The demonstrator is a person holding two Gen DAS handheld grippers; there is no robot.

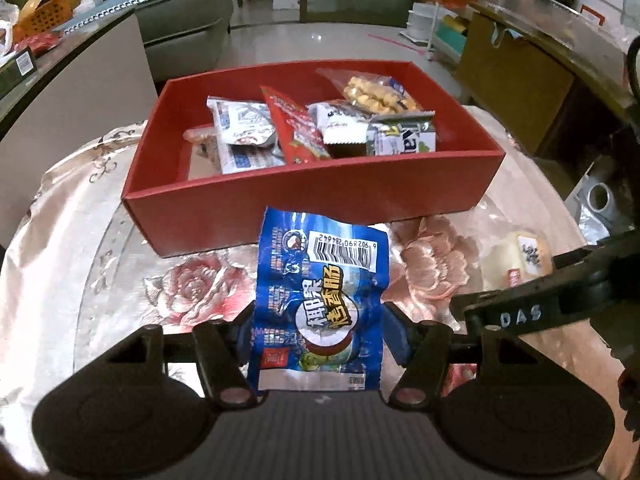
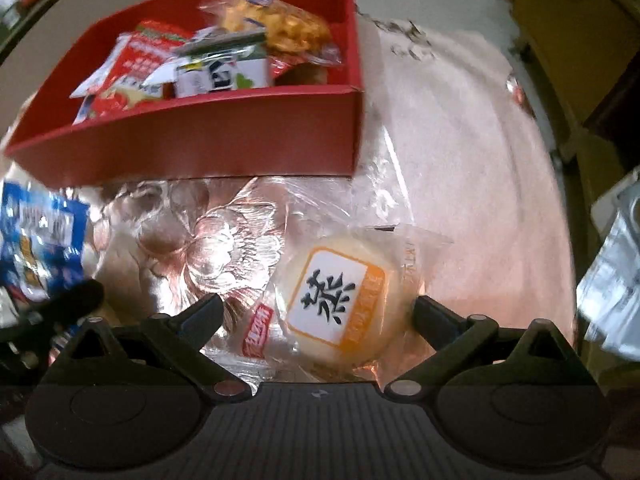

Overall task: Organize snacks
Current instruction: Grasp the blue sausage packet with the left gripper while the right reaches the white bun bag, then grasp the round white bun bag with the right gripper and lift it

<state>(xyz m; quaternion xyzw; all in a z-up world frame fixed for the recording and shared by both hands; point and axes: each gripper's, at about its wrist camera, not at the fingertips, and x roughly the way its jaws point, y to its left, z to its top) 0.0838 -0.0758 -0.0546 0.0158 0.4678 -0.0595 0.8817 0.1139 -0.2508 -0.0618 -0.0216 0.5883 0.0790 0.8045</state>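
A red box (image 1: 304, 210) with several snack packets stands on the round table; it also shows in the right wrist view (image 2: 208, 136). My left gripper (image 1: 318, 330) is shut on a blue snack packet (image 1: 320, 280) and holds it in front of the box's near wall. The blue packet shows blurred at the left of the right wrist view (image 2: 40, 236). My right gripper (image 2: 316, 316) is open, its fingers on either side of a round pastry in clear wrap (image 2: 340, 300) that lies on the table. The pastry also shows in the left wrist view (image 1: 516, 256).
The table has a pink floral cloth (image 1: 192, 288) under clear plastic. The right gripper's arm (image 1: 540, 304) reaches in at the right of the left wrist view. A sofa (image 1: 184, 12) and a yellow cabinet (image 1: 516, 76) stand beyond the table.
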